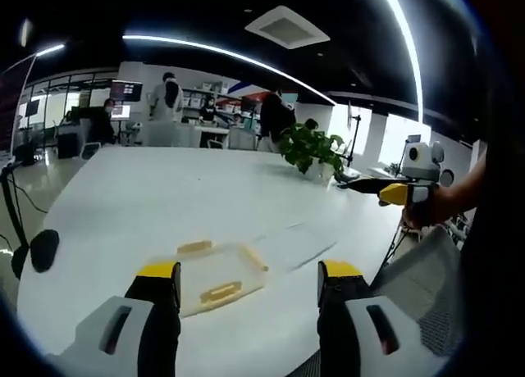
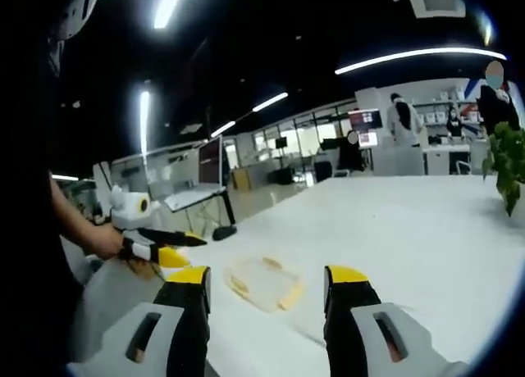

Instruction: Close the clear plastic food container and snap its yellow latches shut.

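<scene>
A clear plastic container (image 1: 215, 277) with yellow latches (image 1: 221, 292) lies low and flat on the white table (image 1: 164, 197), near its front edge. Whether its lid is pressed down I cannot tell. My left gripper (image 1: 250, 285) hovers just before it, open, with nothing between the jaws. In the right gripper view the container (image 2: 262, 283) sits ahead between the open, empty jaws of my right gripper (image 2: 268, 293). A hand holds the right gripper (image 1: 404, 193) off the table's right side in the left gripper view. The left gripper (image 2: 156, 247) appears at the left of the right gripper view.
A potted green plant (image 1: 312, 147) stands at the table's far right edge. A black stand with a round foot (image 1: 37, 250) is beside the table's left edge. Desks, screens and several people fill the office behind. A side desk (image 2: 193, 198) stands beyond the container.
</scene>
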A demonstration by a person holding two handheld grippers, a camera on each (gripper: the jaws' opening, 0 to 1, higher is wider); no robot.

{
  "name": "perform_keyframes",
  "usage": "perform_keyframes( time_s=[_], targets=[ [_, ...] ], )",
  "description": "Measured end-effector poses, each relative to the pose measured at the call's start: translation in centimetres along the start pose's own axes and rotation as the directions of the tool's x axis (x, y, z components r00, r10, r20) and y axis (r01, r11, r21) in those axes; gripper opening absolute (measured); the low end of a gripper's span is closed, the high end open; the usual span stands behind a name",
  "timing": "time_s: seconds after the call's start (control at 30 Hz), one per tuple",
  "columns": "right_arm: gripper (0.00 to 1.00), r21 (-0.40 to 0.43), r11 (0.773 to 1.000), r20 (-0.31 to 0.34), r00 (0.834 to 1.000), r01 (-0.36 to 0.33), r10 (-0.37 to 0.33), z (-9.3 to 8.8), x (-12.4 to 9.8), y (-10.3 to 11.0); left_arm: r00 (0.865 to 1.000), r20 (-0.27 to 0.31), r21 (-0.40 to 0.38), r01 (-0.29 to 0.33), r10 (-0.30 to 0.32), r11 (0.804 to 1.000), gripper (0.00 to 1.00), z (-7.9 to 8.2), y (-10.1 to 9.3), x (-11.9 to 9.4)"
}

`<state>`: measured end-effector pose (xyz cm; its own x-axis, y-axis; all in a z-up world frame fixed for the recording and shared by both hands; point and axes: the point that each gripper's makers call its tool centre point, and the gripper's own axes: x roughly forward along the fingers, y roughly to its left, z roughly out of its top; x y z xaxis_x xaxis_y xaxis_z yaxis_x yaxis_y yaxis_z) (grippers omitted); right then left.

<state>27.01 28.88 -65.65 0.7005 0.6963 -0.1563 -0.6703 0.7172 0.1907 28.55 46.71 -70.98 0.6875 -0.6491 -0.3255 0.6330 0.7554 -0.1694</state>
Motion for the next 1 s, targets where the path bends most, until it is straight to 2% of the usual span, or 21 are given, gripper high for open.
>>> perform_keyframes(
  time_s=[0.23, 0.53, 0.73, 1.0],
  targets=[
    [0.55, 0.001, 1.000, -0.010, 1.000, -0.006, 0.006, -0.1, 1.3, 0.4, 1.000, 0.005, -0.005, 0.011, -0.011, 1.000, 0.67, 0.2, 0.5, 0.2],
    [0.54, -0.008, 1.000, -0.026, 1.000, -0.010, 0.010, -0.4, 3.0, 0.4, 1.000, 0.006, -0.002, 0.019, -0.019, 1.000, 0.66, 0.7, 2.1, 0.2],
    [0.53, -0.020, 1.000, -0.034, 0.999, -0.018, 0.017, -0.5, 4.2, 0.5, 0.999, -0.026, 0.014, 0.039, -0.039, 0.999, 0.64, 0.0, 2.7, 0.6],
    [0.53, -0.021, 1.000, -0.055, 0.998, -0.023, 0.021, -1.1, 5.4, 0.5, 0.997, -0.032, 0.015, 0.065, -0.064, 0.998, 0.63, 0.1, 3.0, 1.2]
  ],
)
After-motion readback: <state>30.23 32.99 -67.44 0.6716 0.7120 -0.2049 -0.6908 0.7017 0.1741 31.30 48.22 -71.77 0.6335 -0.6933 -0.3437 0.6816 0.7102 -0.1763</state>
